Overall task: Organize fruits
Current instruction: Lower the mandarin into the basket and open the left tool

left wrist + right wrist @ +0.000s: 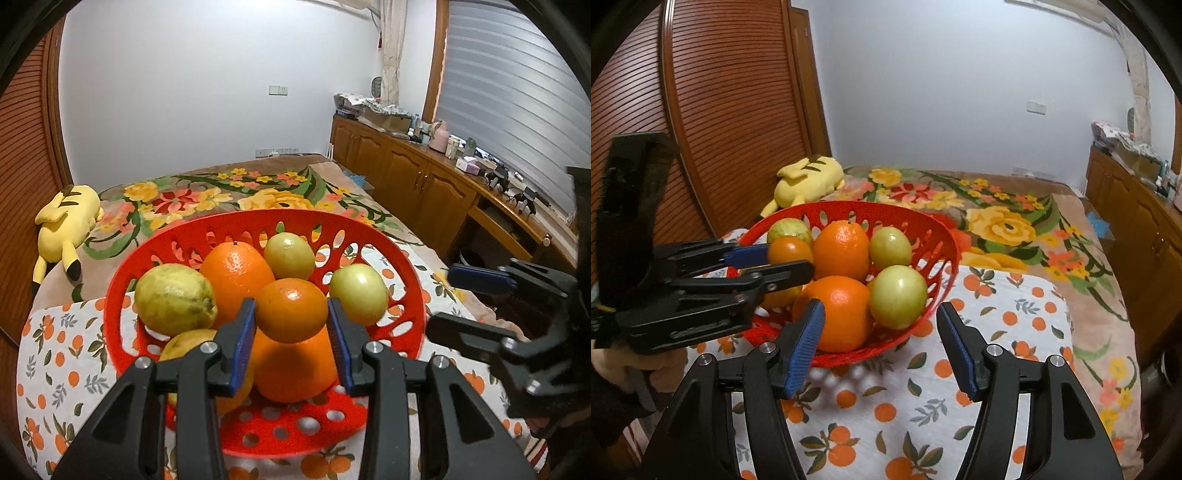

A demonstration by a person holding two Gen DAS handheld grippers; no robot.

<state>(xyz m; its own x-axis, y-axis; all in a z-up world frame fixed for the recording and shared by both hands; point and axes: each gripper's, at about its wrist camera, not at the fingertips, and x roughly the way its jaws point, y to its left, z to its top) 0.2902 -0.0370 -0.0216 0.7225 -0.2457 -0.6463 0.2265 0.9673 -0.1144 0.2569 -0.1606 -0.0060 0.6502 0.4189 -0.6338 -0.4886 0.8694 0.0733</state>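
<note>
Above the red basket (pixel 122 295), the left gripper (pixel 291 325) has its blue pads squeezed on a small orange (pixel 291 310), held over the other fruit; the fruit is round, so it points no way. Only the right wrist view shows a hand (pixel 665 373) holding that gripper from the side. The right gripper (pixel 881 343) waits beside the basket, jaws apart with nothing between them.
</note>
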